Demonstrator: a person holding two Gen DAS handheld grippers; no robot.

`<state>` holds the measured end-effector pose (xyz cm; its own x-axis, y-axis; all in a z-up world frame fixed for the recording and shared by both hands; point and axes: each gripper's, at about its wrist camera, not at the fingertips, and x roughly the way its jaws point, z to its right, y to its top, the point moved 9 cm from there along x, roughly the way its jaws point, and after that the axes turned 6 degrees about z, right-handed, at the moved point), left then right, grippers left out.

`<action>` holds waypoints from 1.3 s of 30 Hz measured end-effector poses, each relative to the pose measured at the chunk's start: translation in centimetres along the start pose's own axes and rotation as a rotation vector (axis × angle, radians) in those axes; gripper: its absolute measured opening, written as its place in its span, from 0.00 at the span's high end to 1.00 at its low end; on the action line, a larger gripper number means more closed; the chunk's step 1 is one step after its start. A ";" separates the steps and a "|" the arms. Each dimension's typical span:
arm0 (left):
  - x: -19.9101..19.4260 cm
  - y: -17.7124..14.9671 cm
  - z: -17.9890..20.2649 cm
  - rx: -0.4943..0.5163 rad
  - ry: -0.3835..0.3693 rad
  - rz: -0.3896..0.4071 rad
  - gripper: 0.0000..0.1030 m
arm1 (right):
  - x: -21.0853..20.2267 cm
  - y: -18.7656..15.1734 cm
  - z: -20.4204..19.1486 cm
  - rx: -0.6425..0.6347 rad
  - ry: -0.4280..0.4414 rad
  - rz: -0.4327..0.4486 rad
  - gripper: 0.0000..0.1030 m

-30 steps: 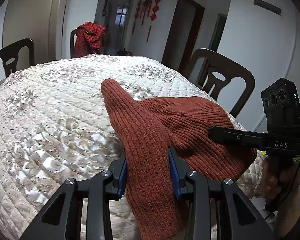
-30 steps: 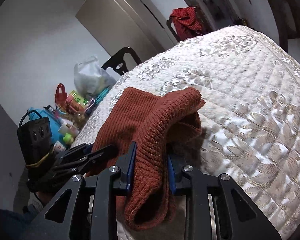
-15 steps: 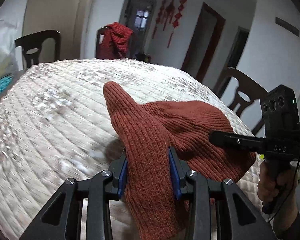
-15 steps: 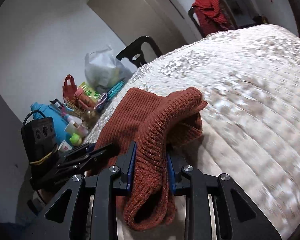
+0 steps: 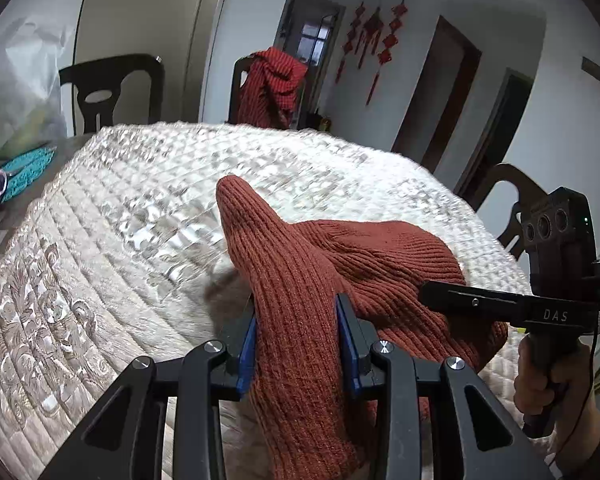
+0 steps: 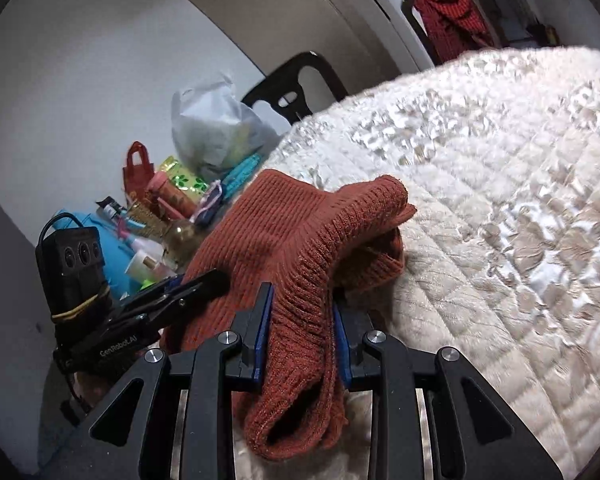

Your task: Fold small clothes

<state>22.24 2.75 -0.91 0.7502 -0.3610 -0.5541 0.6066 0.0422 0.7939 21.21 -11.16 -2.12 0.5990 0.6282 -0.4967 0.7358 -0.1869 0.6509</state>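
Your left gripper [image 5: 296, 340] and right gripper [image 6: 298, 332] each clamped a bunched edge of the rust knit garment [image 5: 364, 264] at lower centre — lifted over the quilted table cover [image 5: 112, 240], fold begun, not yet laid flat.

1. White walls [image 5: 560, 92], cool even light.
2. Round table under a quilted cream cover [image 5: 112, 248].
3. Dark wooden chairs around it: one at far left [image 5: 112, 88], one at right [image 5: 512, 200], one at the far side draped with a red checked cloth [image 5: 272, 84].
4. Red hanging ornaments [image 5: 374, 40] beside a dark brown doorway [image 5: 440, 92].
5. Open door at the back with a small window [image 5: 312, 36].
6. Tall beige cabinet [image 6: 300, 12] on the left.
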 end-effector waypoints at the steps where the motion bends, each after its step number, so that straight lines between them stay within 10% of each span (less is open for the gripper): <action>1: 0.7 -0.5 -0.8 -0.013 0.012 -0.020 0.63 | 0.7 -0.4 0.7 0.010 -0.010 -0.018 0.73; 15: -0.9 -0.5 -1.5 0.032 0.107 0.046 0.58 | -2.3 0.6 1.8 -0.136 -0.202 0.052 0.67; 20: 2.3 -1.2 -2.2 0.043 0.161 -0.027 0.59 | 2.1 0.3 3.6 -0.177 -0.292 -0.048 0.73; 39: -1.7 -5.4 -0.1 0.078 0.221 -0.023 0.60 | -0.8 -5.4 1.1 -0.321 -0.292 -0.093 0.73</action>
<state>17.70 3.24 -4.26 0.7810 -0.1476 -0.6069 0.6086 -0.0389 0.7925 17.12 -11.43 -5.88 0.6329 0.3824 -0.6732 0.6830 0.1336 0.7181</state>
